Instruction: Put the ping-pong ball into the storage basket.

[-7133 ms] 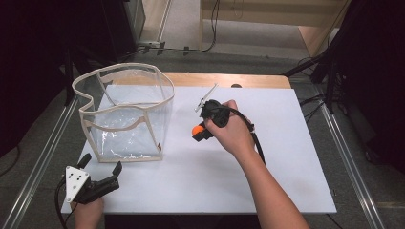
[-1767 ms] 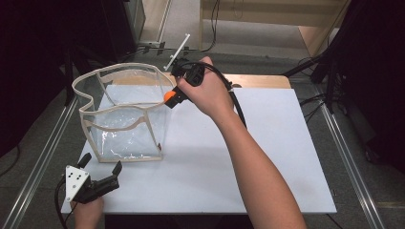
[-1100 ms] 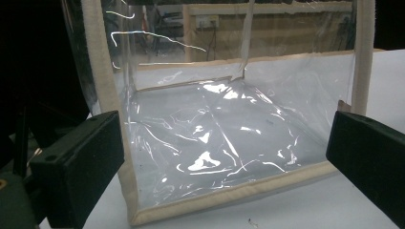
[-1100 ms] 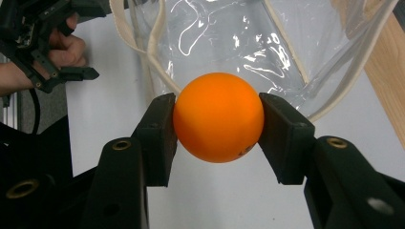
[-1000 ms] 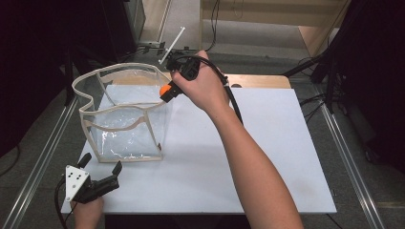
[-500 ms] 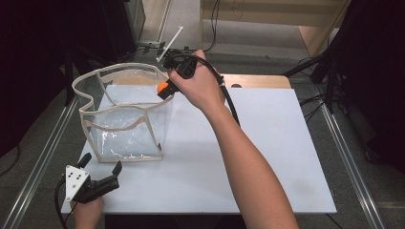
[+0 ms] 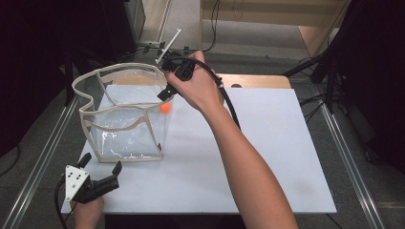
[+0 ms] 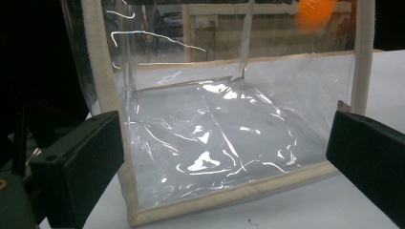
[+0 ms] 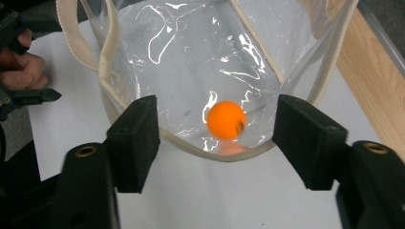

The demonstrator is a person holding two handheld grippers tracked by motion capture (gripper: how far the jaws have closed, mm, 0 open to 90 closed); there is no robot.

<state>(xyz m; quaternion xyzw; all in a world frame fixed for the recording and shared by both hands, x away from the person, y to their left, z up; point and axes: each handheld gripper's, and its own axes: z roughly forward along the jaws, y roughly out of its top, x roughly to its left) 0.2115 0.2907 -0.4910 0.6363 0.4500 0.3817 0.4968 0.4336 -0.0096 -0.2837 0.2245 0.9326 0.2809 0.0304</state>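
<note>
Right gripper (image 9: 217,138): jaws spread wide, nothing between the pads, pointed down over the open mouth of the clear bag (image 9: 191,57). Orange ball (image 9: 226,119) seen just beyond the gap between the two pads, apart from both, slightly blurred, inside the bag's beige-trimmed rim. In the high view, same ball (image 7: 165,108) just below the right gripper (image 7: 165,93), within the bag's outline near its right wall; whether in the air or resting against plastic cannot be told from the blur. Right hand (image 7: 196,88) wrapped round the gripper body above the bag's (image 7: 124,119) far right corner, cable trailing back along the forearm.

Left gripper (image 8: 224,167): jaws likewise wide apart, empty, levelled at the bag's (image 8: 210,143) near lower side, bottom seam lying across the gap ahead of the pads without touching them. Orange blur of the ball (image 8: 315,12) high up beyond the right pad, seen through the plastic. In the high view, left gripper (image 7: 102,164) held low at the near left edge of the white table (image 7: 267,162), just short of the bag's near bottom edge, left hand (image 7: 86,212) gripping from below.
</note>
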